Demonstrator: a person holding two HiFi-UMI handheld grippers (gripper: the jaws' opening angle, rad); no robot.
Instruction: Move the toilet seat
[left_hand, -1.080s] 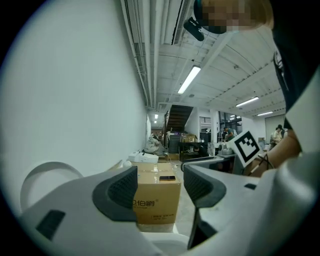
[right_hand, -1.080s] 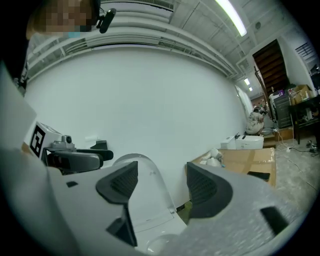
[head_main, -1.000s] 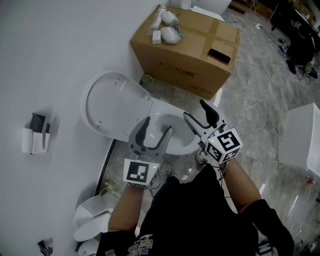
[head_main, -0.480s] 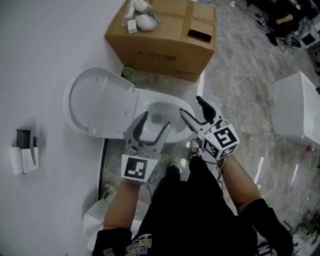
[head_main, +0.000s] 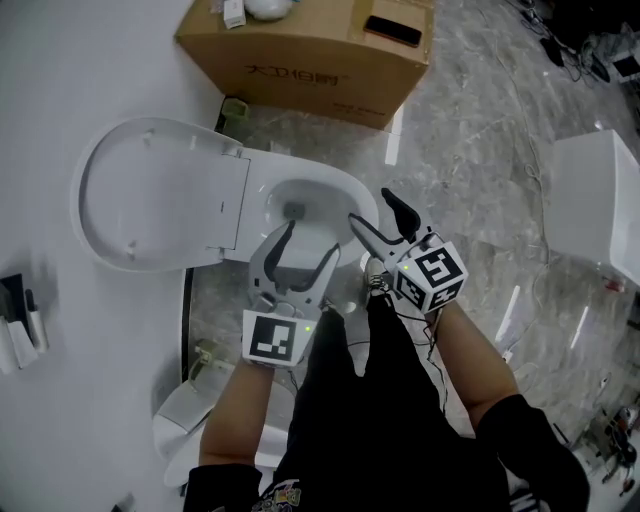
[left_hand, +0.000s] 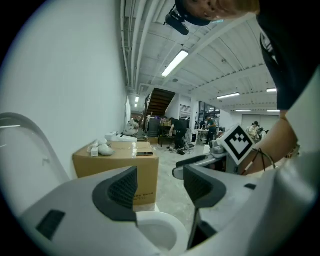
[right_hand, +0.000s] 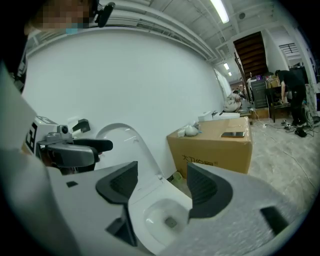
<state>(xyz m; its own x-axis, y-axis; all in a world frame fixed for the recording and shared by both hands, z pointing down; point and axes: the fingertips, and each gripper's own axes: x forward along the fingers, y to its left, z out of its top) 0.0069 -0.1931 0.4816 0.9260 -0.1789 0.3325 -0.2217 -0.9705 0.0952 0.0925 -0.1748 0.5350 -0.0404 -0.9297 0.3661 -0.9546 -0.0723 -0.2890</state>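
Holding the left gripper (head_main: 310, 240) and right gripper (head_main: 372, 207) side by side over the near rim of the toilet bowl (head_main: 300, 195), jaws gaping (nothing between them), and facing the toilet seat (head_main: 160, 195) tipped up against the left wall (head_main: 60, 100).

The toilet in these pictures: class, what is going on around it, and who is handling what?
A person stands over a white toilet with a two-jaw gripper in each hand. The left gripper and the right gripper hover at the bowl's near rim, jaws apart and empty. The toilet seat stands raised against the wall, and neither gripper touches it yet. A cardboard box sits on the floor beyond the toilet.
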